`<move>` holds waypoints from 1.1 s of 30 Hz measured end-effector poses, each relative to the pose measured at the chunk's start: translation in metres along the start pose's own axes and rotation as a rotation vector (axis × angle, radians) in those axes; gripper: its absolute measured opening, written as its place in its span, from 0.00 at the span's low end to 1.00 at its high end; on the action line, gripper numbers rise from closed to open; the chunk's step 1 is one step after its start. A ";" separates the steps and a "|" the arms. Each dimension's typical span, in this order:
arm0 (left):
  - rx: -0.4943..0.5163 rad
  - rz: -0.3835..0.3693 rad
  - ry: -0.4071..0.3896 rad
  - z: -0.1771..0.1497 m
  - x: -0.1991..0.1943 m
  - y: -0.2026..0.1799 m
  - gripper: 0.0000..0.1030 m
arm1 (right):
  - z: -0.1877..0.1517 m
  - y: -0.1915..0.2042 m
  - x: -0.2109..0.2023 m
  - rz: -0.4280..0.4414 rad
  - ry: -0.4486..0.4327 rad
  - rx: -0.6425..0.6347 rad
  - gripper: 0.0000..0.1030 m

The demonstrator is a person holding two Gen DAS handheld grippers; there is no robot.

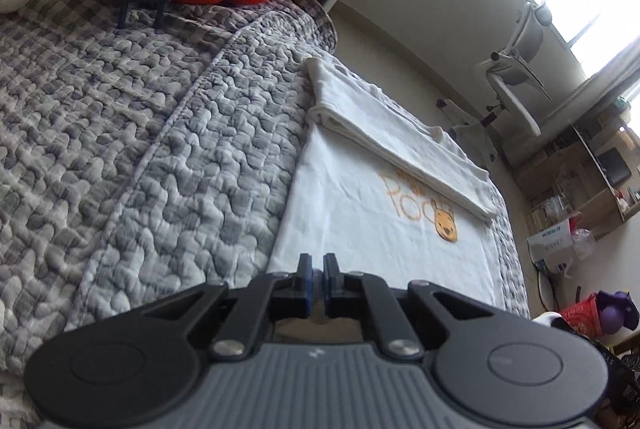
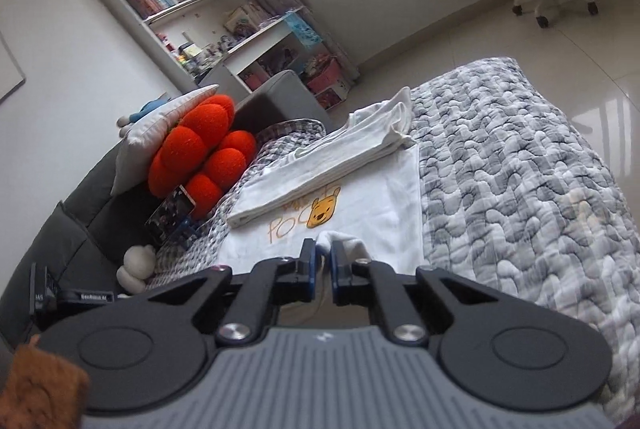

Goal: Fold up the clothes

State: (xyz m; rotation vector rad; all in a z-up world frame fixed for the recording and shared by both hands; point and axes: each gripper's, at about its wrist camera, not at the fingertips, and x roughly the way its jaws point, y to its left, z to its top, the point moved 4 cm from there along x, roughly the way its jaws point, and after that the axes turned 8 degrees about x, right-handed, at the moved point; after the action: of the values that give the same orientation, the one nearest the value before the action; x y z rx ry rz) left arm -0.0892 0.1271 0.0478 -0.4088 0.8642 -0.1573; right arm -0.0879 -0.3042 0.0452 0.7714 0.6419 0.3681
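Grey quilted bed [image 1: 160, 149] carried the white shirt [image 1: 360, 229], sleeve folded across at 12 o'clock. Left hand-held gripper [image 1: 318, 265] was pinched shut on its hem; right hand-held gripper [image 2: 323, 253] clamped a bunched corner.

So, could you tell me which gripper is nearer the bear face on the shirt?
Right. The right gripper sits just short of the bear face, pinching the shirt hem; the left gripper is at the hem too, with the face off to its right.

white shirt [image 1: 360, 213] on grey quilt [image 1: 160, 149], left gripper [image 1: 317, 269] closed
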 end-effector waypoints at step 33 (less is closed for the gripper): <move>0.334 0.049 -0.030 0.008 0.062 -0.006 0.13 | 0.009 -0.010 0.088 -0.260 0.136 -0.571 0.25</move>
State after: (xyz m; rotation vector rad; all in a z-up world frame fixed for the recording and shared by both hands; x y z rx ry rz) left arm -0.0431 0.1054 0.0115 -0.0771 0.8006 -0.2451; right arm -0.0148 -0.2693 0.0076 0.1156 0.7094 0.3425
